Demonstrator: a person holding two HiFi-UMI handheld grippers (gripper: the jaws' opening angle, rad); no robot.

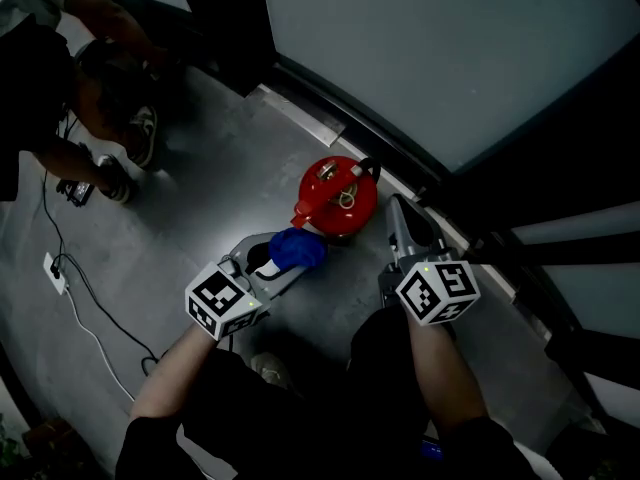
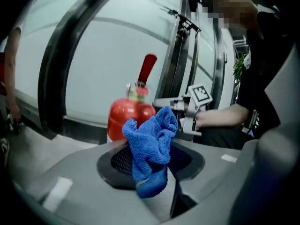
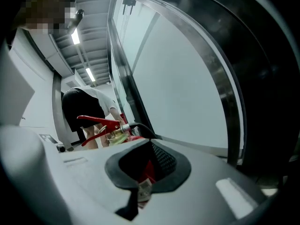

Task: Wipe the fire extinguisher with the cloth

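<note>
**Fire extinguisher** [image 1: 335,200]: red, standing upright on the floor [image 1: 230,168] at the foot of the glass wall [image 1: 430,48]. Its long axis is vertical. It sits straight ahead of me, between my two grippers.

**Left tongs** [image 1: 272,266]: clamped on the blue cloth [image 1: 297,250], which stands up bunched out of the jaws. In the left gripper view the cloth [image 2: 152,139] hangs in front of the red cylinder [image 2: 127,118], just beside it. I cannot tell whether they touch. The extinguisher lies directly ahead along these tongs, and I judge this the nearer, working side.

**Right tongs** [image 1: 400,223]: at the cylinder's right flank. In the right gripper view the jaws are drawn nearly together with a red part and a small tag [image 3: 144,187] between them. I read this as a steadying hold on the extinguisher.

**Lever** [image 3: 96,122] and **black hose** [image 3: 138,128]: both at the top of the cylinder.

**Coming move, my judgement:** press the cloth forward onto the near-left side, then stroke along the vertical axis.

**In the way:**
- the lever and hose up top
- the right tongs on the far flank
- the wall close behind

**Surroundings:** another person [image 1: 60,78] and a white cable [image 1: 85,313] on the floor, both well apart from the work.
</note>
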